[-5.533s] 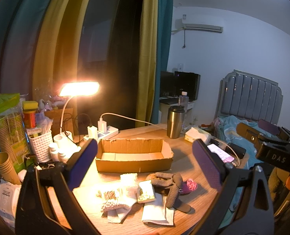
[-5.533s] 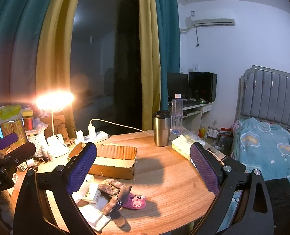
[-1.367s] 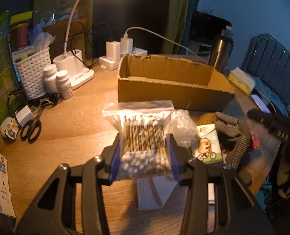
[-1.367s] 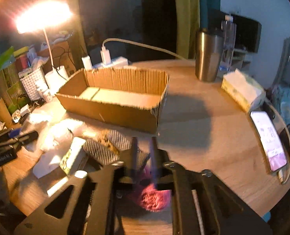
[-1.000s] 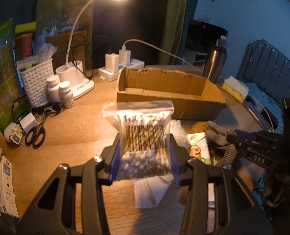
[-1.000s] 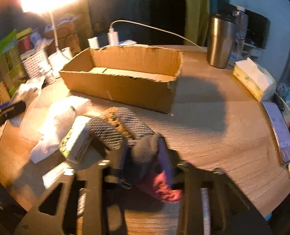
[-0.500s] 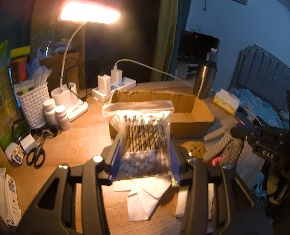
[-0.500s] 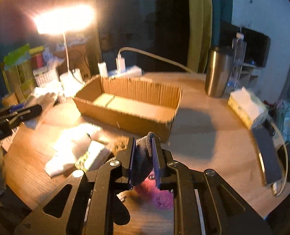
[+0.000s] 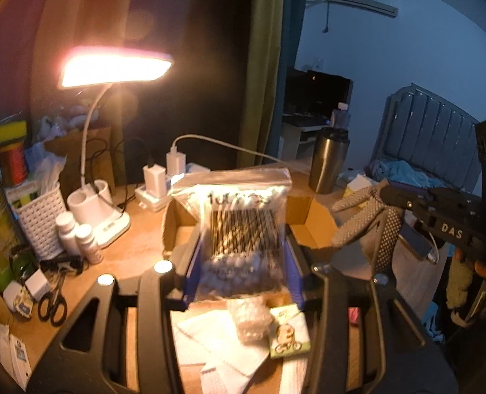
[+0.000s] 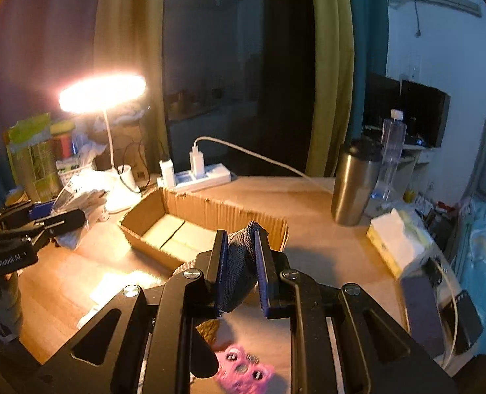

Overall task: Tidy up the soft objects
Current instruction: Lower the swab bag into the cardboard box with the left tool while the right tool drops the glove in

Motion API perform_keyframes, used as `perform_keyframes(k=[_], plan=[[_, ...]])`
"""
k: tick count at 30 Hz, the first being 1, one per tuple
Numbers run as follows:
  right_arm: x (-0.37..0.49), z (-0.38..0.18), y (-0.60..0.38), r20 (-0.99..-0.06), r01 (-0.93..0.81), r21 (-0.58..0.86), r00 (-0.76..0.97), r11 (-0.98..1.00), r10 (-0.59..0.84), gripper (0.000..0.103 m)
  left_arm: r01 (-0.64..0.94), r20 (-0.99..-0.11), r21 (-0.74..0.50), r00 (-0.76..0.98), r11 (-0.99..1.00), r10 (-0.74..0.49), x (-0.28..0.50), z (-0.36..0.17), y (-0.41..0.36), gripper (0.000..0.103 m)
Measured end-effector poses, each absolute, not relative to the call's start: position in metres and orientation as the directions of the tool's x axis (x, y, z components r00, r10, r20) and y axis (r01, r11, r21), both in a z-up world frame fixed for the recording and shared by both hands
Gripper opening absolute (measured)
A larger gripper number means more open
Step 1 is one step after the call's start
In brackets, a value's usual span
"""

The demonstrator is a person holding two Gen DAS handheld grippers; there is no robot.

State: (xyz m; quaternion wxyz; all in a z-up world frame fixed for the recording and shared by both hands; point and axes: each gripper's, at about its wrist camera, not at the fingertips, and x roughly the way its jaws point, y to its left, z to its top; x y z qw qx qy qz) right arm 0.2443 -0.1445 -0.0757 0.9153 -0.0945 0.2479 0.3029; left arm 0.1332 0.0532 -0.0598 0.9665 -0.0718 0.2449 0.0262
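My left gripper (image 9: 243, 262) is shut on a clear zip bag of cotton swabs (image 9: 243, 229), held up in front of the open cardboard box (image 9: 312, 226). My right gripper (image 10: 239, 259) is shut on a grey dotted knit sock (image 10: 239, 262), lifted above the table just before the cardboard box (image 10: 177, 226). In the left wrist view the sock (image 9: 358, 216) dangles from the right gripper at the right. White cloths (image 9: 219, 338), a small bubble bag (image 9: 249, 321) and a green-edged packet (image 9: 289, 331) lie on the table below the left gripper. A pink soft item (image 10: 243, 374) lies under the right gripper.
A lit desk lamp (image 9: 111, 72) stands at the back left, with a white basket (image 9: 39, 216), pill bottles (image 9: 78, 236) and scissors (image 9: 52, 302). Behind the box are a power strip (image 10: 203, 174), a steel tumbler (image 10: 354, 184) and a tissue pack (image 10: 397, 239); a phone (image 10: 420, 312) lies right.
Both grippers have risen from the table with their loads. The right gripper closed on the sock and lifted it off the pile; the pink item stayed on the table.
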Motion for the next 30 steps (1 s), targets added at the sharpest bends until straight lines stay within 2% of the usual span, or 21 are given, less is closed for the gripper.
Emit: perform_keyframes(k=[13,23,30], plan=[[0.287,-0.065,-0.139,-0.472,-0.592,-0.018,0.715,0.806,0.515,0.018,-0.032,-0.451,-0.123,0.892,0.992,-0.027,0.182,-0.053,0.04,0.044],[0.321,-0.069,-0.127,-0.468,-0.613,-0.005,0.7,0.79,0.54,0.018,-0.028,-0.499,-0.182,0.864,0.983,-0.068,0.231,-0.079,0.028,0.044],[0.348,-0.095,-0.114,-0.512,-0.623,0.017,0.667,0.782,0.542,0.018,-0.018,-0.563,-0.199,0.821,0.98,-0.099,0.264,-0.11,0.024,0.044]])
